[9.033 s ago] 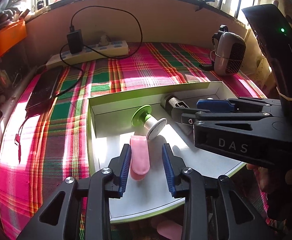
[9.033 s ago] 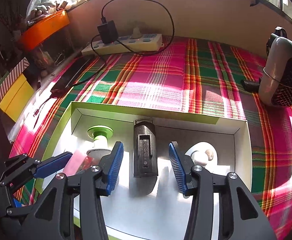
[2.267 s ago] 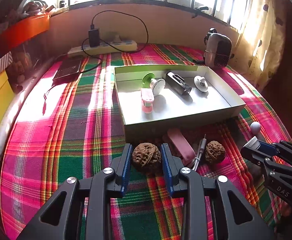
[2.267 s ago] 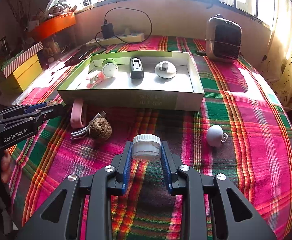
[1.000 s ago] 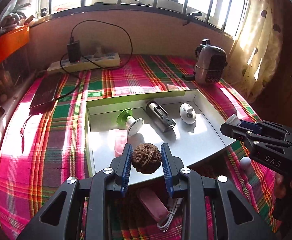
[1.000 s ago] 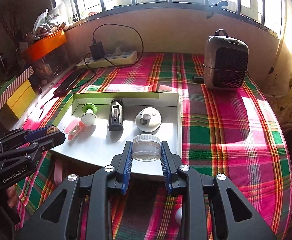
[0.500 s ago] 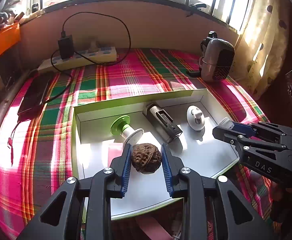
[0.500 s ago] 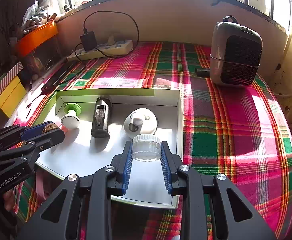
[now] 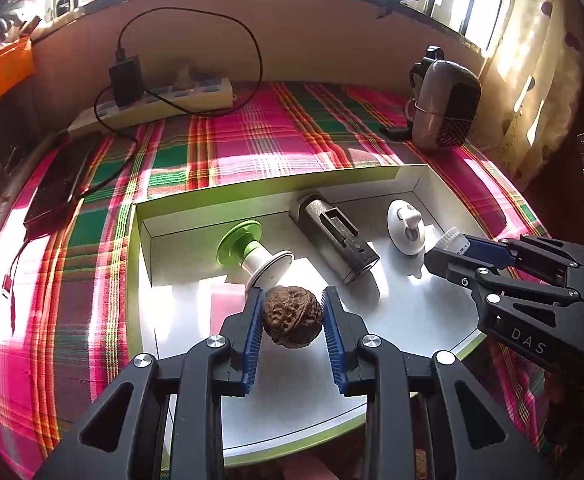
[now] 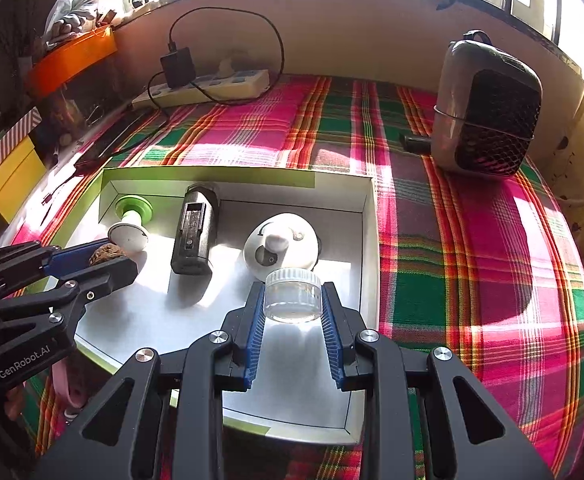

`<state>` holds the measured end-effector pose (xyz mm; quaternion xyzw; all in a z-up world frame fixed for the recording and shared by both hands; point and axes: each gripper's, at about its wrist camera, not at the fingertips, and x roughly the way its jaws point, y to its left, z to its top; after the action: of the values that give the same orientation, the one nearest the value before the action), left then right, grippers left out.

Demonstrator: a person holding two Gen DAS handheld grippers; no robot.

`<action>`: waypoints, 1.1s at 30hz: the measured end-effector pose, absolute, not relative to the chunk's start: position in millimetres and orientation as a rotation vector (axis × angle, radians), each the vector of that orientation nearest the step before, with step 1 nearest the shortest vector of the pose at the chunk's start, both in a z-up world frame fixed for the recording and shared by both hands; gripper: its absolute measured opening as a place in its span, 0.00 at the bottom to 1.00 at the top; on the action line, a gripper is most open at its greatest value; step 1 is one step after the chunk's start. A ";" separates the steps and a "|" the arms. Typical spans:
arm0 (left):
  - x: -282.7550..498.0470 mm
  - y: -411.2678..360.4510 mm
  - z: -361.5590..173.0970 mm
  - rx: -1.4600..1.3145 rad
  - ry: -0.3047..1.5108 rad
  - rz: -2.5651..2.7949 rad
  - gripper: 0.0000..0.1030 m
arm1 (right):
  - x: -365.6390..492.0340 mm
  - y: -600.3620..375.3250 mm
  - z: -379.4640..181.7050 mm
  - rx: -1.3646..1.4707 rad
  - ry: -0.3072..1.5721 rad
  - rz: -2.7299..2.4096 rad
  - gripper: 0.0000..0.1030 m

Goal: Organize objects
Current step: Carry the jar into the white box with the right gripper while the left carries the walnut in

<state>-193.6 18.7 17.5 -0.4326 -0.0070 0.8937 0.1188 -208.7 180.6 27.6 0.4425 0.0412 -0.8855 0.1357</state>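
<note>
A brown wrinkled walnut [image 9: 292,315] sits clamped between the blue pads of my left gripper [image 9: 291,308], held above the floor of the white, green-rimmed box [image 9: 139,216]. My right gripper [image 10: 293,300] is shut on a small clear jar with a white lid [image 10: 292,295], over the box's right part near its wall [image 10: 368,240]. In the box lie a green and white spool [image 9: 251,254], a dark cylindrical device [image 9: 334,238] and a white round knob [image 9: 406,220]. The right gripper [image 9: 448,246] shows at the right of the left wrist view, the left gripper [image 10: 107,258] at the left of the right wrist view.
The box rests on a pink and green plaid cloth [image 10: 472,240]. A grey heater [image 10: 488,116] stands at the back right, a power strip with charger and cable [image 10: 203,88] at the back, a dark phone [image 9: 57,184] at the left. A pink object [image 10: 63,384] lies before the box.
Both grippers have moved forward and lower over the box, each carrying its object; the box and its contents look larger and closer. Neither grip has altered.
</note>
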 end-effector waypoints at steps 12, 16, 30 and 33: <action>-200.9 20.0 15.8 -1.259 -0.004 2.626 0.26 | -211.6 167.8 20.4 1.266 0.216 -2.579 0.28; -203.3 20.1 15.4 -1.252 -0.003 2.635 0.26 | -213.0 165.0 19.0 1.252 0.257 -2.600 0.28; -210.0 22.2 14.6 -1.246 0.026 2.662 0.26 | -224.6 161.0 16.1 1.209 0.312 -2.643 0.28; -210.6 22.7 14.3 -1.246 0.028 2.665 0.26 | -225.3 161.1 15.8 1.207 0.311 -2.644 0.28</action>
<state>-210.6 22.7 14.3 -0.4214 0.0096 0.9013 0.0998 -225.3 161.1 15.8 0.4106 0.1057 -0.8991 0.1090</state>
